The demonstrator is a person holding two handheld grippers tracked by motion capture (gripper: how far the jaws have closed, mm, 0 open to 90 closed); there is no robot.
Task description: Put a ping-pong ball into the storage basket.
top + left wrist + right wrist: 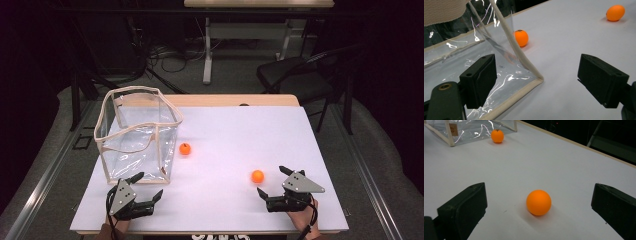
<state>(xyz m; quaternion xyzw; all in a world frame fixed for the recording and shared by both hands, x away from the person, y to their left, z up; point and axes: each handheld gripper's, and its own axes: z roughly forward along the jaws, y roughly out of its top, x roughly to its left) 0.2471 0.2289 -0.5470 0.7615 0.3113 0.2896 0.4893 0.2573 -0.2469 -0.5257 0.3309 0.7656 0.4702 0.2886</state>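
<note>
Two orange balls lie on the white table top (235, 140). One ball (257, 176) (538, 202) rests just ahead of my right gripper (270, 180) (536, 217), whose jaws stand wide open with nothing between them. The other ball (185, 148) (521, 38) (497, 136), which has a dark spot on top, sits beside the right wall of a clear plastic bag (137, 132) (481, 60) with cream trim. My left gripper (148, 186) (537, 82) is open at the bag's near right corner, its left jaw in front of the clear wall.
The bag stands upright and open at the table's left. A dark chair (300, 75) and a desk frame (207, 45) stand on the floor beyond the far edge. The table's near edge runs just under both hands.
</note>
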